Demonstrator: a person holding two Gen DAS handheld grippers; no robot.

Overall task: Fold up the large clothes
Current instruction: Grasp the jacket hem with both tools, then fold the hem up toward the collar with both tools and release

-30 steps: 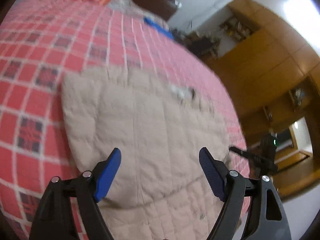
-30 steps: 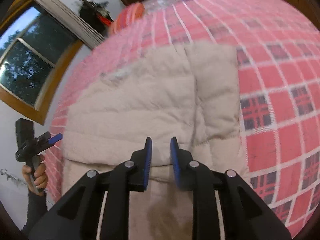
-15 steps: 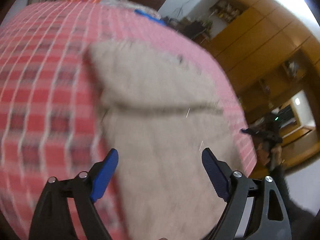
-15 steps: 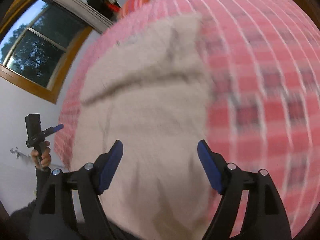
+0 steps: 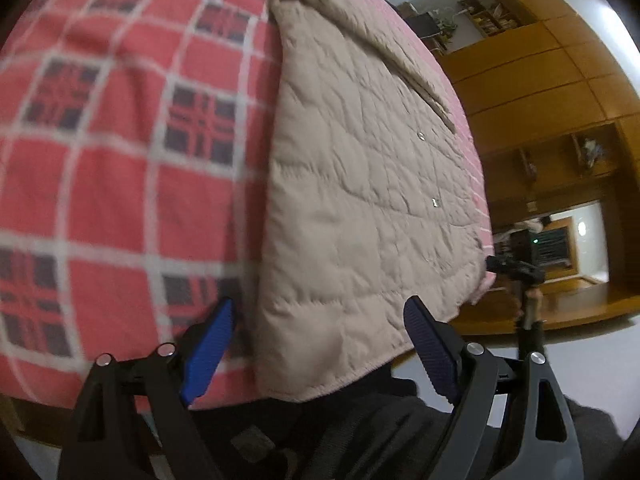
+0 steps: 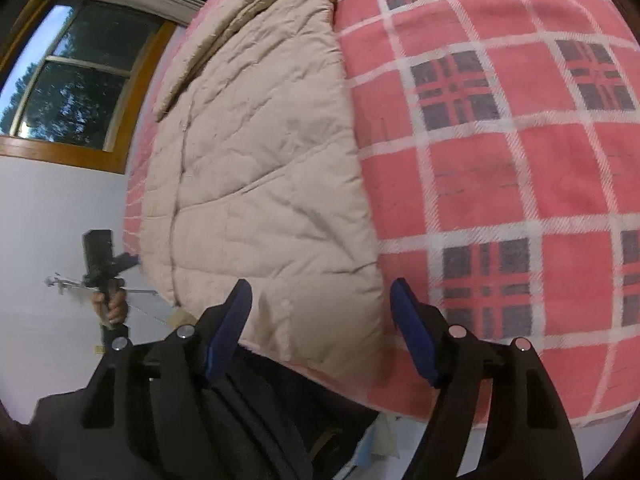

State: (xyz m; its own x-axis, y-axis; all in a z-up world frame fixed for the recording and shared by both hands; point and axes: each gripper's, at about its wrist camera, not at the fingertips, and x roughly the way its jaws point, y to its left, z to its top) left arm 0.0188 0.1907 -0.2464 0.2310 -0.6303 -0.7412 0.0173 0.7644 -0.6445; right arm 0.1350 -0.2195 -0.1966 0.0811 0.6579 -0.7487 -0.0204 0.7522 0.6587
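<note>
Both tools lowered to coat (image 5: 360, 200) hem, right tool (image 6: 320, 328) reopened, window (image 6: 80, 76) right view only

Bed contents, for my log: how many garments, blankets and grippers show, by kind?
Beige quilted coat: 1
Red plaid blanket: 1
Grippers: 2, left and right, both open
Total: 4
</note>
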